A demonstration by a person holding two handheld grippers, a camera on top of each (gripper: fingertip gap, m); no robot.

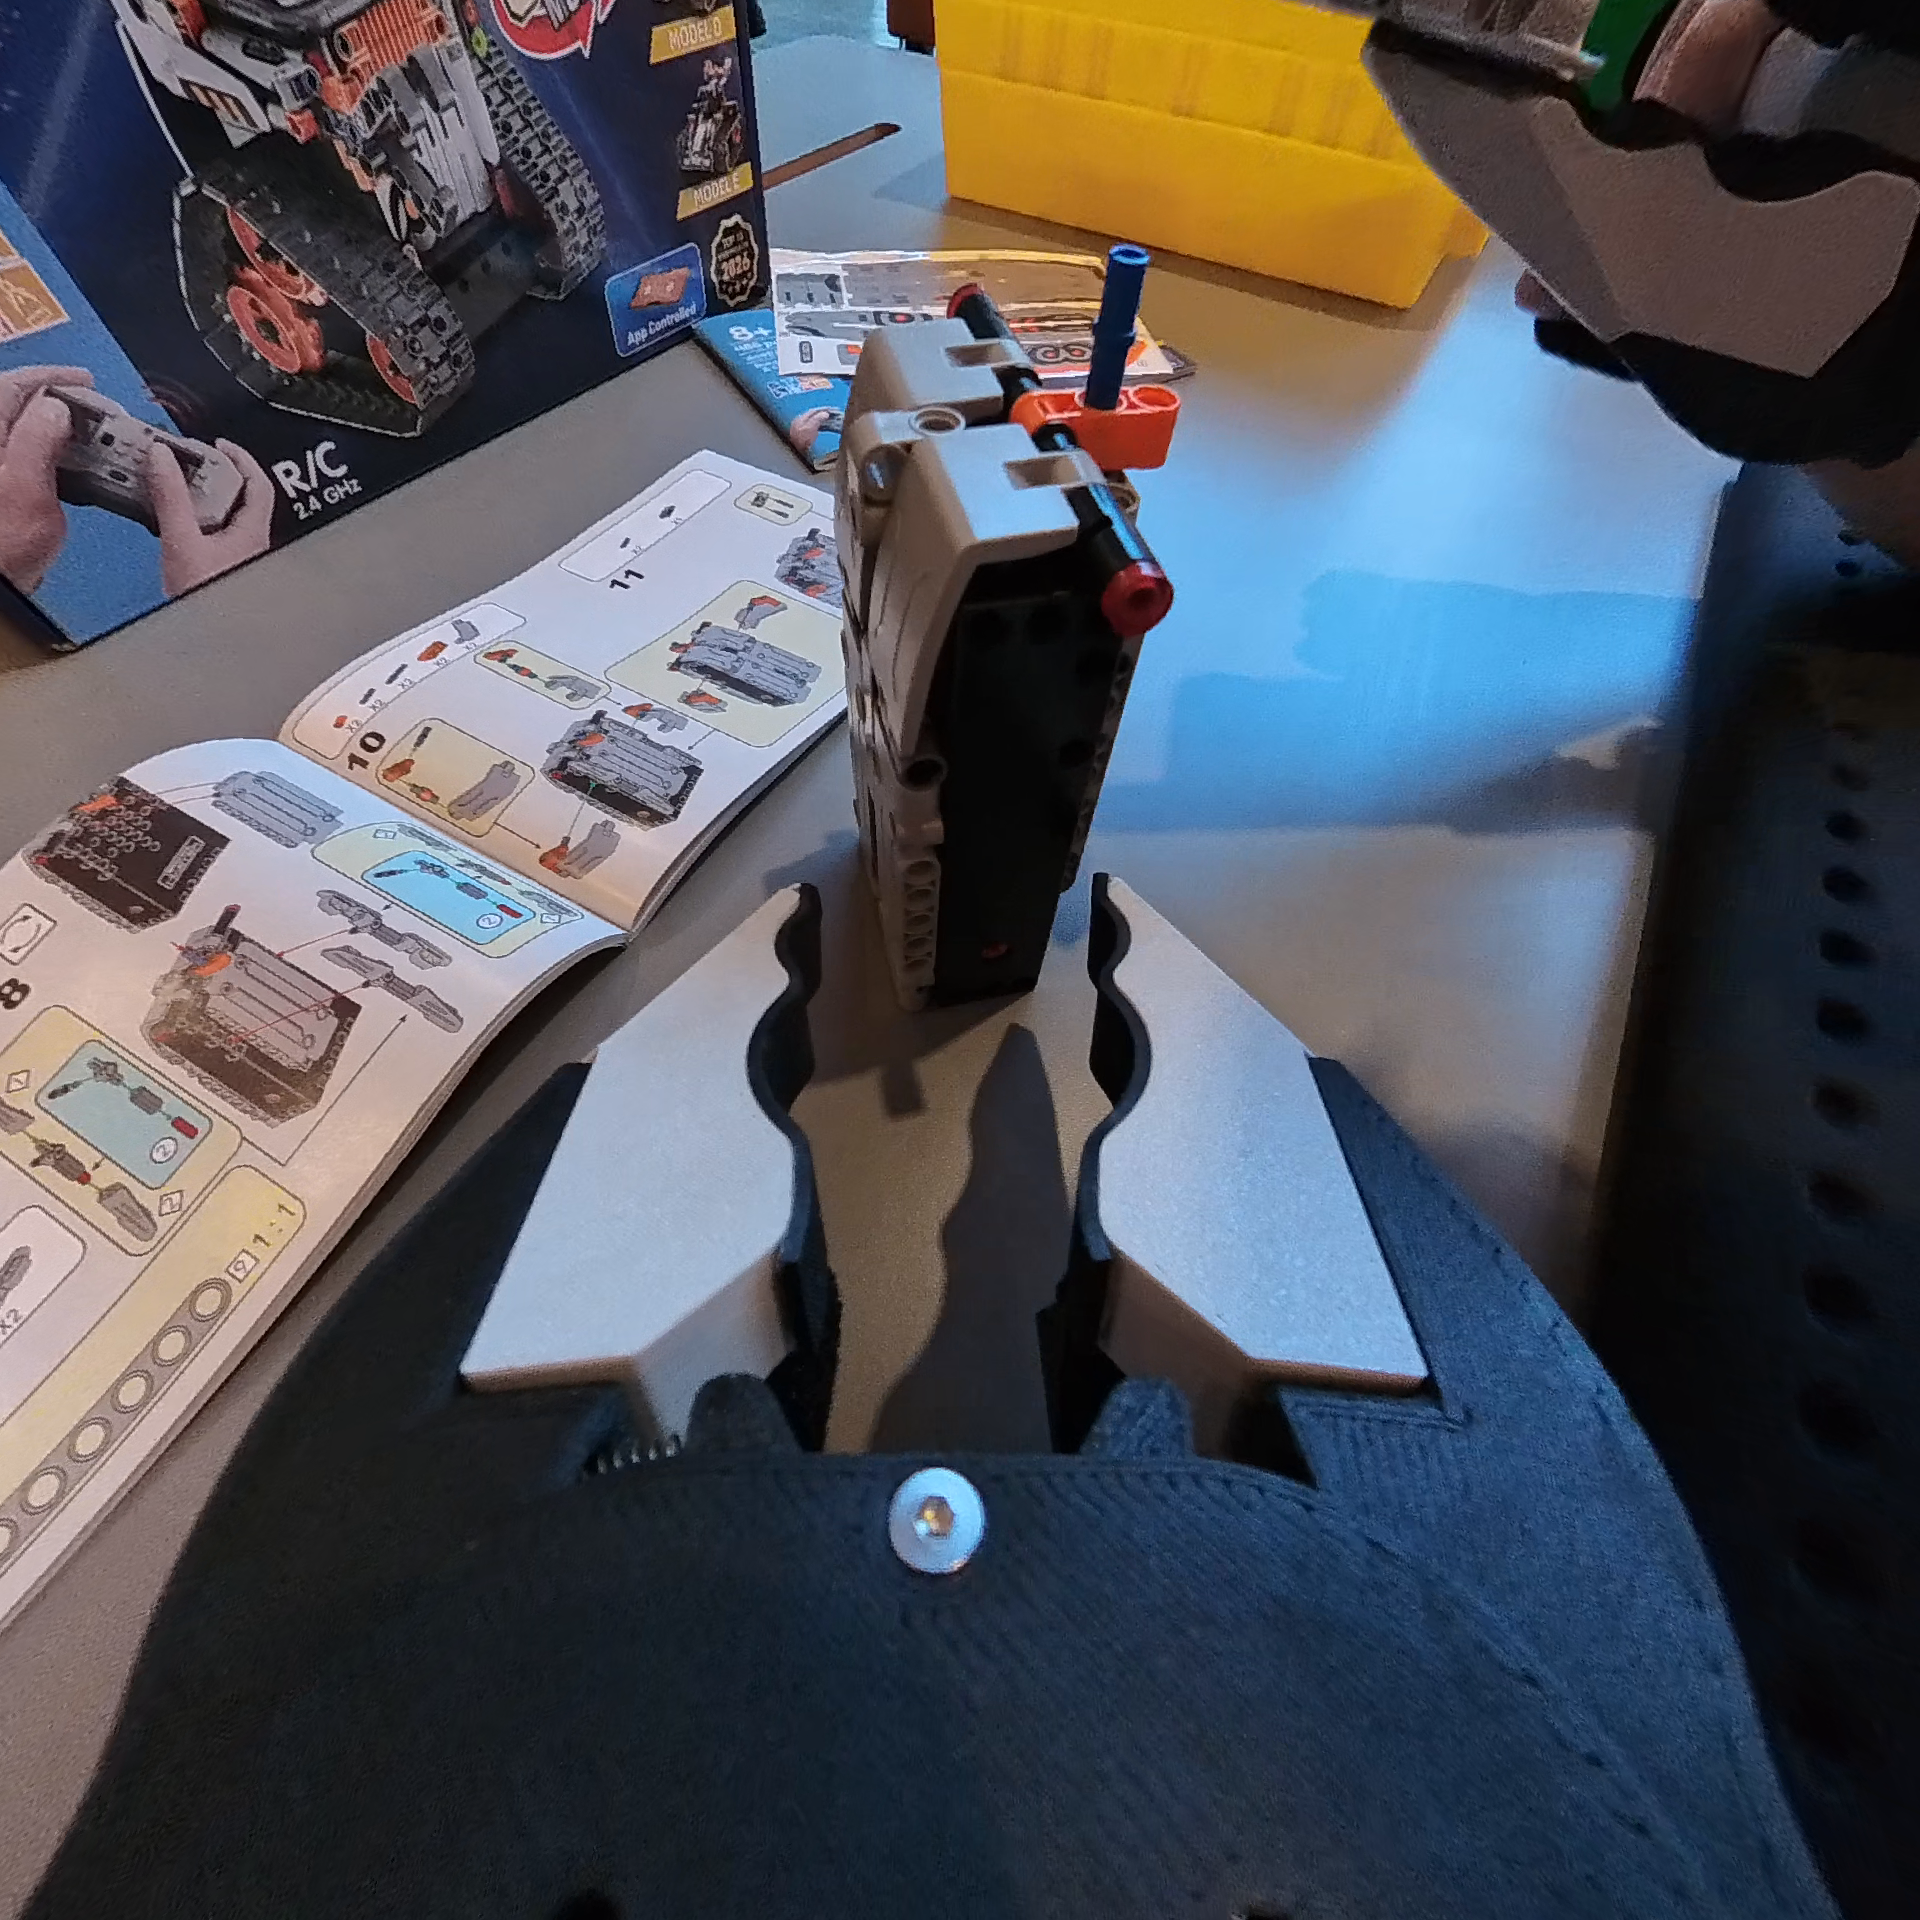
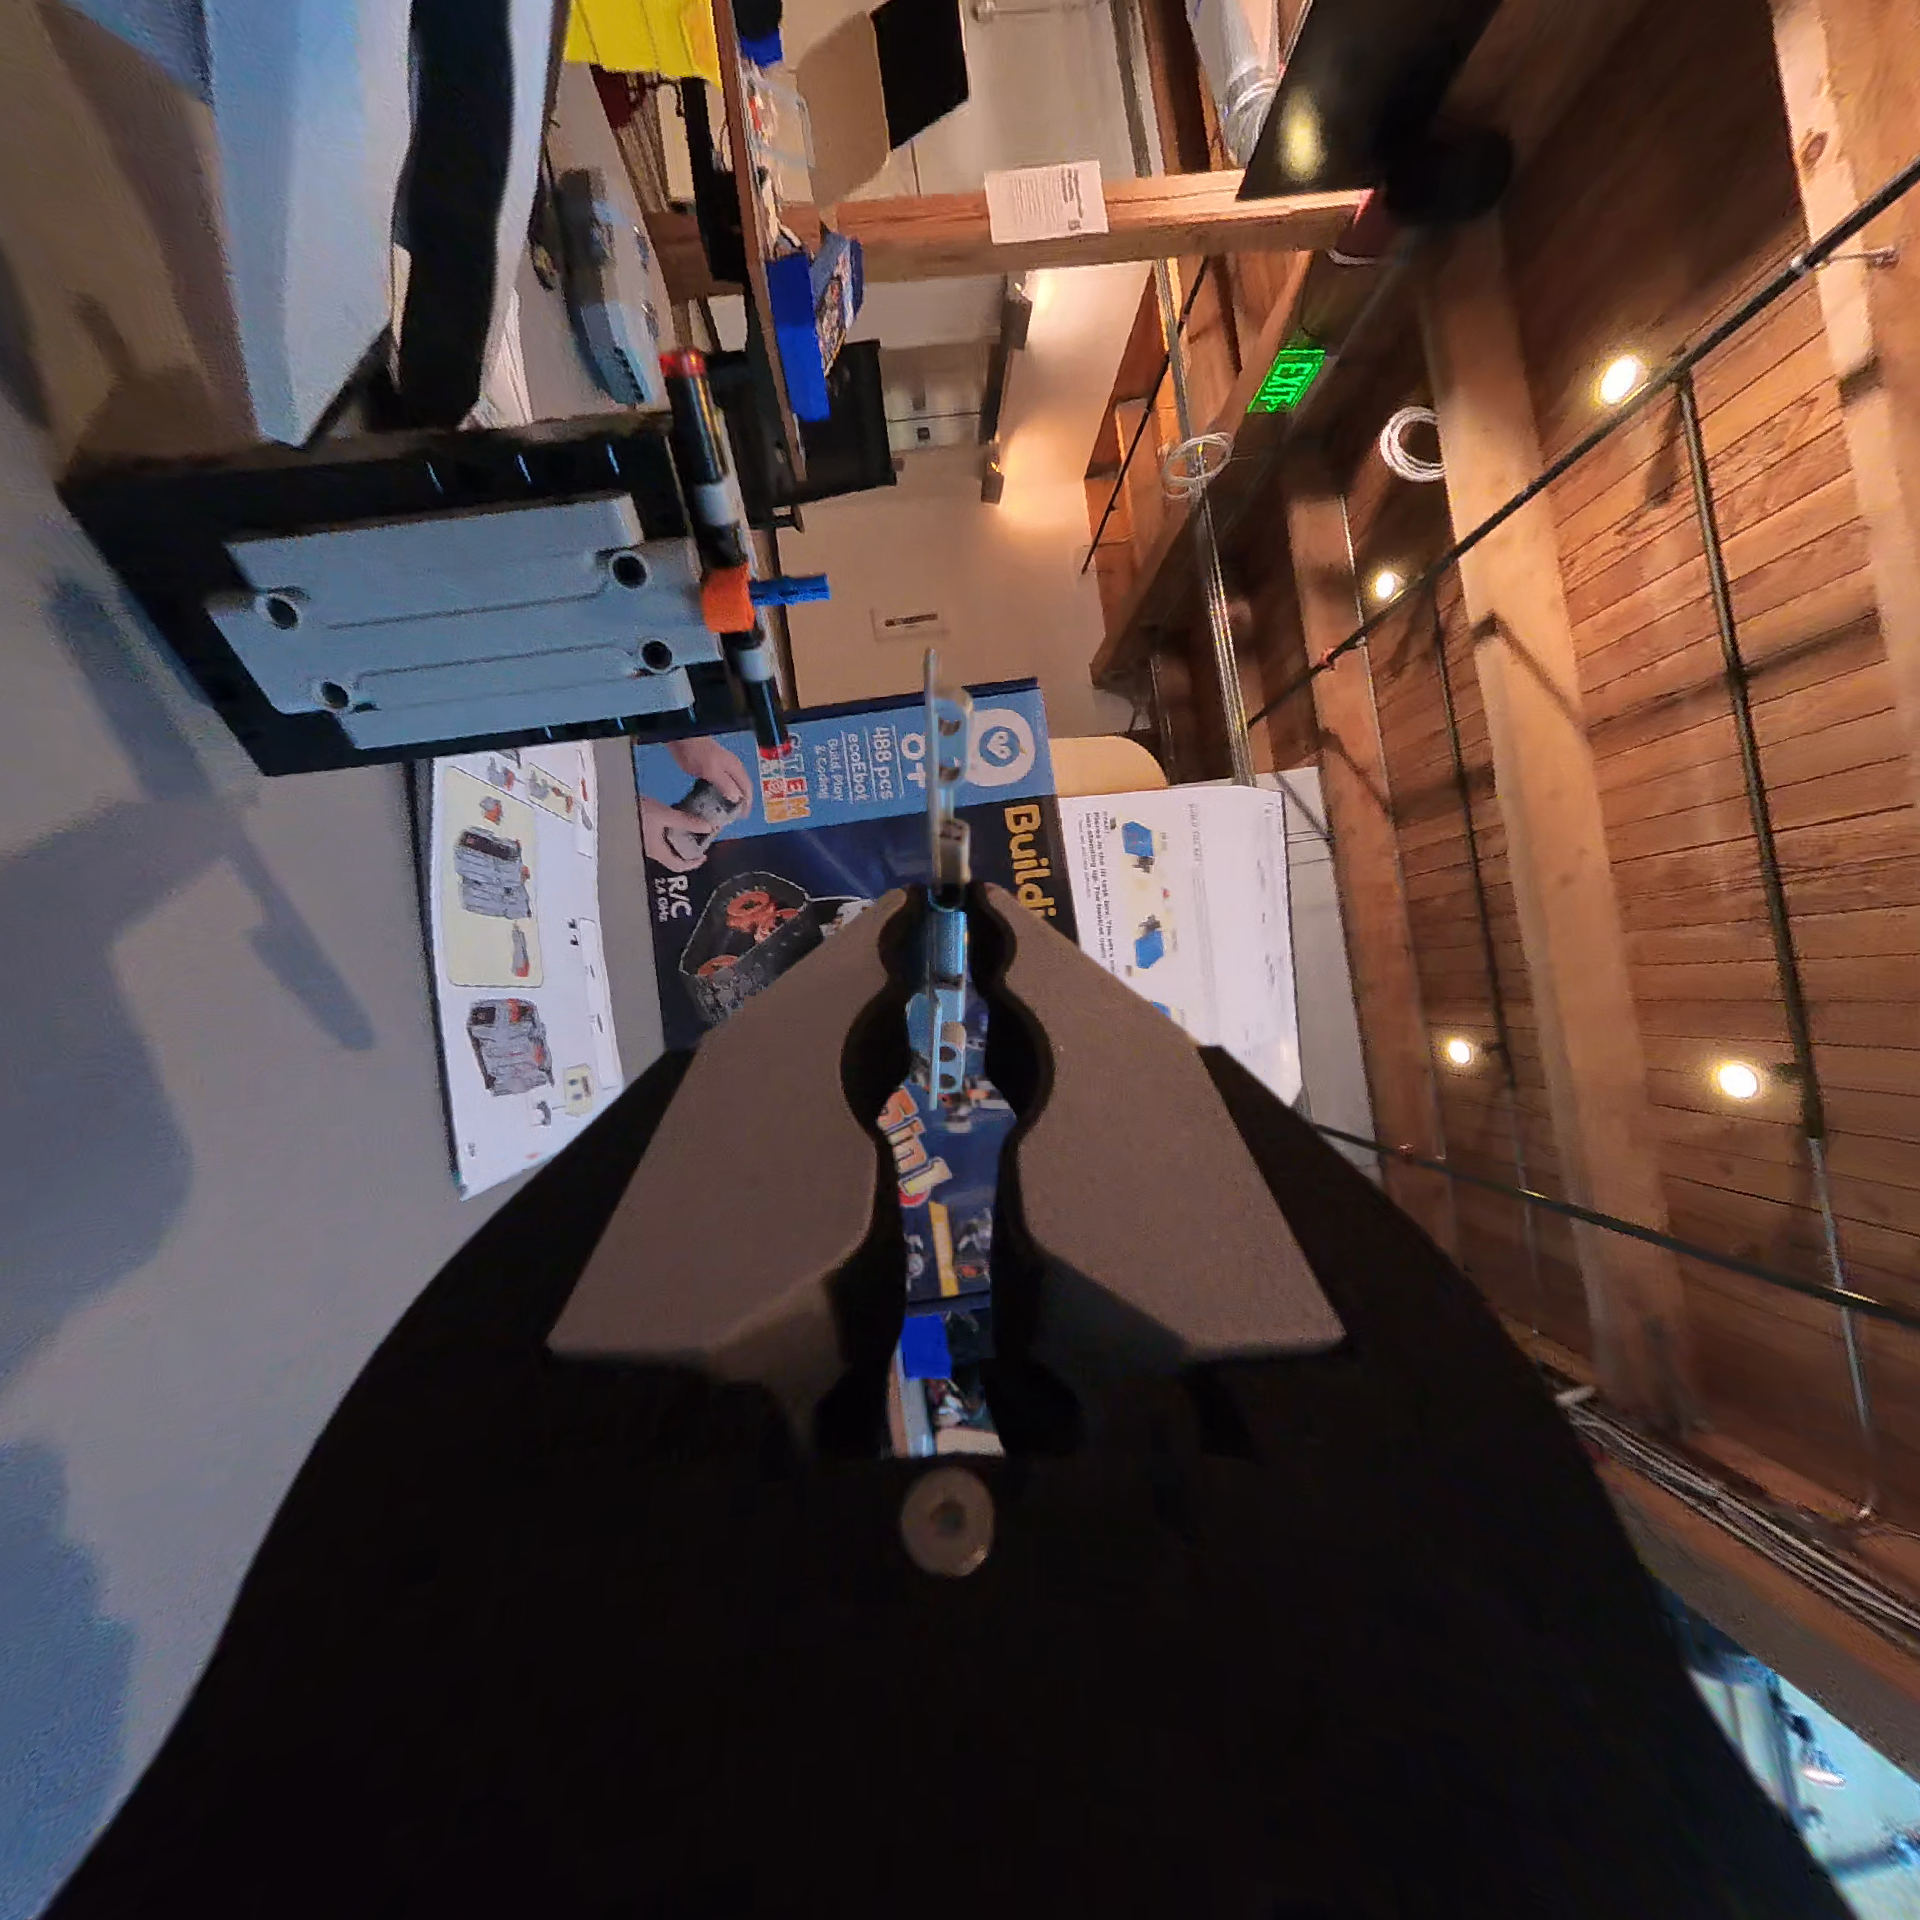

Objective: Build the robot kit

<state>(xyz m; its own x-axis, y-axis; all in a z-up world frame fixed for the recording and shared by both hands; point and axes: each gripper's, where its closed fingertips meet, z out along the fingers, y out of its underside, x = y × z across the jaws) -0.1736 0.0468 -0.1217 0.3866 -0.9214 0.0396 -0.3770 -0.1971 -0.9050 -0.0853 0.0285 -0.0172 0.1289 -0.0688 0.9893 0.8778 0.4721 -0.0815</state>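
Note:
A grey and black brick-built block (image 1: 961, 727) stands upright on the grey table (image 1: 1351, 935). At its top sit a black axle with red ends, an orange connector (image 1: 1107, 421) and a blue pin (image 1: 1117, 317). My left gripper (image 1: 951, 914) is open, its fingertips on either side of the block's base, apart from it. My right gripper (image 2: 945, 904) is turned sideways and shut on a thin grey beam with holes (image 2: 945, 790); the block (image 2: 436, 603) lies up and left of it. The right gripper also shows at the top right of the left wrist view (image 1: 1662, 187).
An open instruction booklet (image 1: 395, 883) lies left of the block. A blue toy box (image 1: 343, 260) stands behind it, with leaflets (image 1: 935, 312) and a yellow bin (image 1: 1195, 135) farther back. A dark perforated surface (image 1: 1818, 987) runs along the right. The tips of one gripper are about 15 centimeters away from the tips of the other. The orange connector (image 1: 1107, 421) is about equally far from each gripper, around 7 centimeters. It turns up in the right wrist view (image 2: 735, 571) as well.

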